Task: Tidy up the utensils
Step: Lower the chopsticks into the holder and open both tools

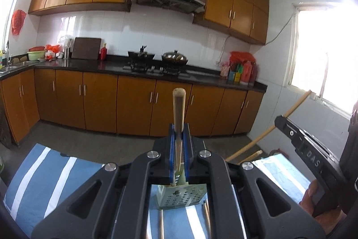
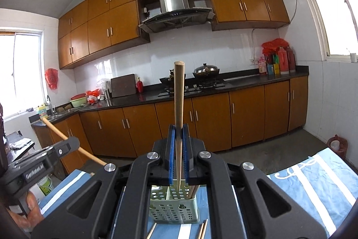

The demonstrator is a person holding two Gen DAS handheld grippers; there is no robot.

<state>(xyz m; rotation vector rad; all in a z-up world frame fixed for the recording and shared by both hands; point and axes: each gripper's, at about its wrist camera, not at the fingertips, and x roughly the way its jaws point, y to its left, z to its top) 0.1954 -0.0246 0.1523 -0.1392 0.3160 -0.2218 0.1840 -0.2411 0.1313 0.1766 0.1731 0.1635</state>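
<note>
A: Two grippers (image 1: 179, 127) (image 2: 178, 127); each clamps one chopstick (image 1: 179, 109) (image 2: 178, 104).
B: One green holder (image 2: 173, 205); three loose chopsticks (image 2: 202, 229) lie on the striped cloth (image 2: 313, 183).

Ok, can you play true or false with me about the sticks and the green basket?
1. Each tongs holds a wooden chopstick. True: the left tongs grip one chopstick, and the right tongs grip another chopstick.
2. The green basket sits on a red cloth. False: it stands on a blue and white striped cloth.
3. More chopsticks lie on the cloth in front of the basket. True.
4. The basket is solid, with no holes. False: its walls are full of round holes.
</note>
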